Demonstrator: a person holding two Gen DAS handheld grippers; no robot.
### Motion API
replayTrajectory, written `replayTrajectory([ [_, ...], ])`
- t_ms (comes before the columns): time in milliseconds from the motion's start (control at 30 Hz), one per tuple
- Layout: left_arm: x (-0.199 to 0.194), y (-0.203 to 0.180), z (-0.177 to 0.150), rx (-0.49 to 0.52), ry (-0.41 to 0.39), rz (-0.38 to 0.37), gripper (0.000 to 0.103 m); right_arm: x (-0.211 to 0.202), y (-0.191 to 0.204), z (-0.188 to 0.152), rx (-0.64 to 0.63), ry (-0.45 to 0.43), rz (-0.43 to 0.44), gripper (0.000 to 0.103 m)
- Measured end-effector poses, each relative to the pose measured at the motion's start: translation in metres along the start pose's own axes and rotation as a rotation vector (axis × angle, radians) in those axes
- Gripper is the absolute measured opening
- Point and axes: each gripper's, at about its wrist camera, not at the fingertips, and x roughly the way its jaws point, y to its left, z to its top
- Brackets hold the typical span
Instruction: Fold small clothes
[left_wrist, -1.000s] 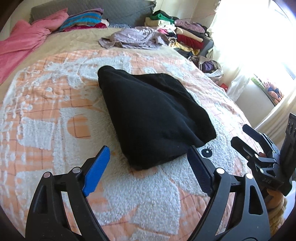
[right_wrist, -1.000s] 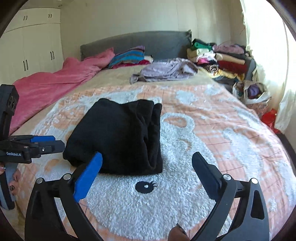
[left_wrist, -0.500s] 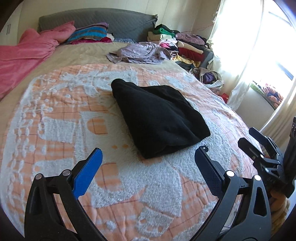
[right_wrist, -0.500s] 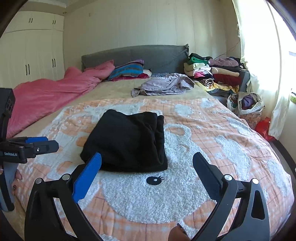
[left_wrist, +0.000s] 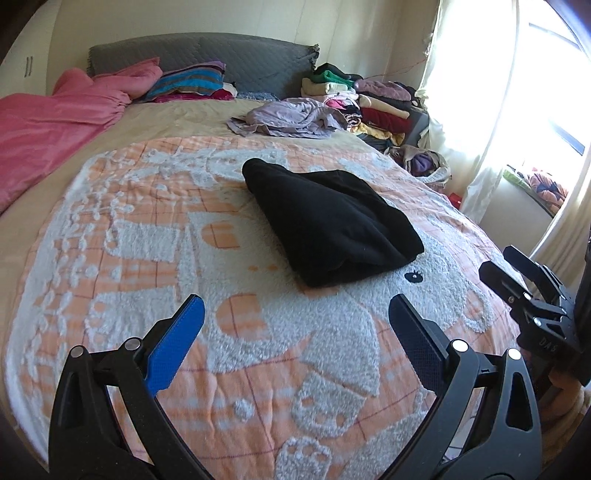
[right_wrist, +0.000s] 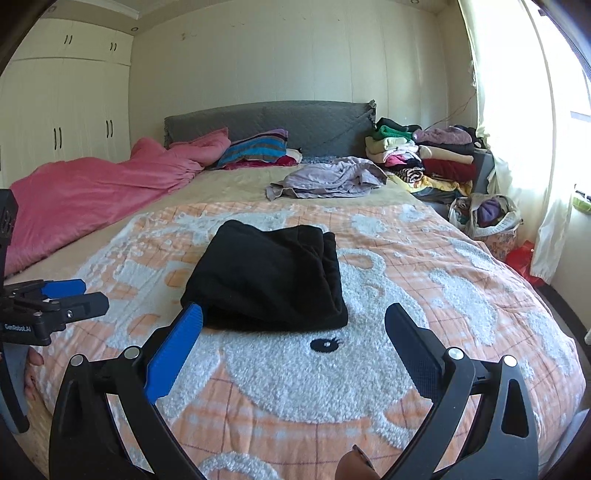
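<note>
Leftmost, we hold our left gripper over the orange-and-white blanket; its jaws have just been opening and stand wide with nothing between them. Ahead, mid-blanket, lies the folded black garment. Rightmost, our right gripper gapes equally wide, gripping nothing.

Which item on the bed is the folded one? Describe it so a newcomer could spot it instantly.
Start at the bed's orange-and-white fleece blanket with the bear pattern. Near its middle lies the folded black garment, just above the bear's embroidered eye. It is the only black piece and the only flat, folded one there; the lilac garment nearer the grey headboard is crumpled.
</note>
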Motion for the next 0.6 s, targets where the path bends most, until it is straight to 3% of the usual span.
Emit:
replayTrajectory([
  [400, -0.007, 0.002, -0.029, 0.031, 0.018, 0.008, 0.094, -0.010, 0.024, -0.034, -0.035, 0.009, -0.049, 0.098],
  [600, -0.004, 0.007, -0.050, 0.035, 0.044, 0.021, 0.094, -0.006, 0.020, -0.052, 0.006, 0.062, -0.064, 0.098],
])
